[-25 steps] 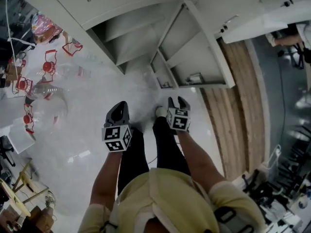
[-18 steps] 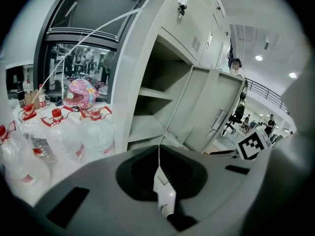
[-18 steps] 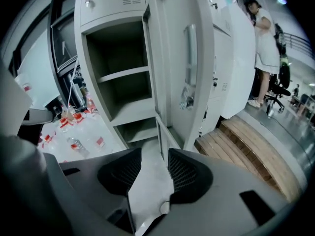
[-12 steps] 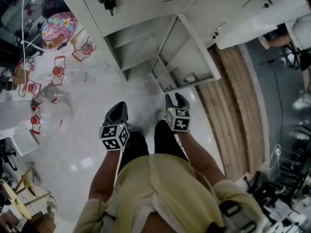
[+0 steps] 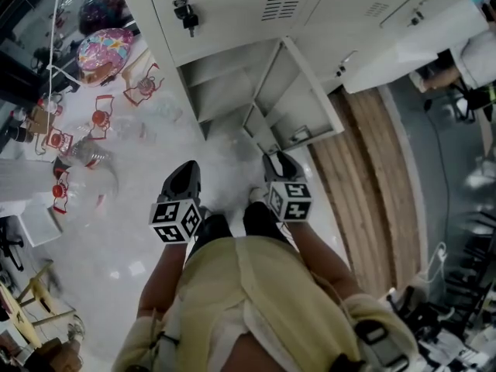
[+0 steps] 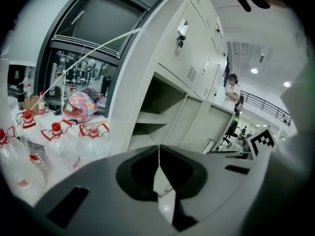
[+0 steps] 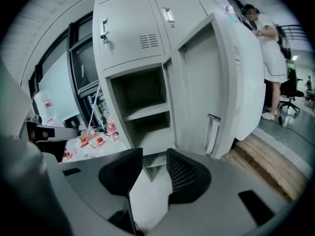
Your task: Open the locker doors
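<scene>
The bottom locker (image 5: pixel 225 91) stands open, its door (image 5: pixel 298 103) swung out to the right; a shelf shows inside (image 7: pixel 140 112). Above it a closed locker door (image 5: pixel 225 6) has keys hanging from its lock (image 5: pixel 184 15). My left gripper (image 5: pixel 186 170) hangs over the floor short of the lockers, jaws shut with nothing in them (image 6: pixel 158 149). My right gripper (image 5: pixel 280 161) floats in front of the open door (image 7: pixel 202 97); its jaws stand apart, have just been closing a little, and nothing lies between them (image 7: pixel 153 159).
Water bottles with red caps (image 5: pixel 85 138) and a pink patterned helmet (image 5: pixel 105 49) crowd the floor at left. A wooden step (image 5: pixel 372 177) runs along the right. Further right another locker door (image 5: pixel 411 41) stands open, with a person (image 5: pixel 469 60) beside it.
Both grippers have risen in front of the lockers. The closed upper door with its keys has come further into the head view, and the open bottom locker sits lower in the picture.
</scene>
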`<state>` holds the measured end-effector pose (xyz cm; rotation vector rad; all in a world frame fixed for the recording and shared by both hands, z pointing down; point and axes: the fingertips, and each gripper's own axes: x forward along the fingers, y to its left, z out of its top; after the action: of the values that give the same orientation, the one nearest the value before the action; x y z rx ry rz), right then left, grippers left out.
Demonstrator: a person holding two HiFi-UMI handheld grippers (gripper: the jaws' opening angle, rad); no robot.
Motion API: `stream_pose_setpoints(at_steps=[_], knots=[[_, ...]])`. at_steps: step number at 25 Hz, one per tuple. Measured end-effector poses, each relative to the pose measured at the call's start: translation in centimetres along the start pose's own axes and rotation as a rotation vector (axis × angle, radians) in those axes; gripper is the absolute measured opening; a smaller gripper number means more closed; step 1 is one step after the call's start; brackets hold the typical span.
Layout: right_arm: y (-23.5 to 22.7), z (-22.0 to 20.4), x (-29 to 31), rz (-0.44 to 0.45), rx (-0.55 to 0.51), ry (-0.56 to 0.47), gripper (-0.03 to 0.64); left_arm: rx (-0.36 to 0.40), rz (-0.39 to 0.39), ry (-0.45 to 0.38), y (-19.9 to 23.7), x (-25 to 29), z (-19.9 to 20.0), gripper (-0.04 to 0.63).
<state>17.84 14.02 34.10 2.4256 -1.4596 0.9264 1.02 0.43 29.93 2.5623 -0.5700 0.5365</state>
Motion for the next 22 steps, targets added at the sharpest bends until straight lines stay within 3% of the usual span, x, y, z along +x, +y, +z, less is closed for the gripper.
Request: stream_pose_setpoints(at_steps=[13,22], knots=[[5.1,7.3,-4.3,0.157,-0.053,-0.148,0.07,0.029,0.001,-0.096,-1.3,-2.9,5.1,0.009],[5.9,8.6,-5.3,0.19,-0.072,-0.164,0.005,0.107,-0.003,-0.156,-3.1,-4.3,7.3,0.009]])
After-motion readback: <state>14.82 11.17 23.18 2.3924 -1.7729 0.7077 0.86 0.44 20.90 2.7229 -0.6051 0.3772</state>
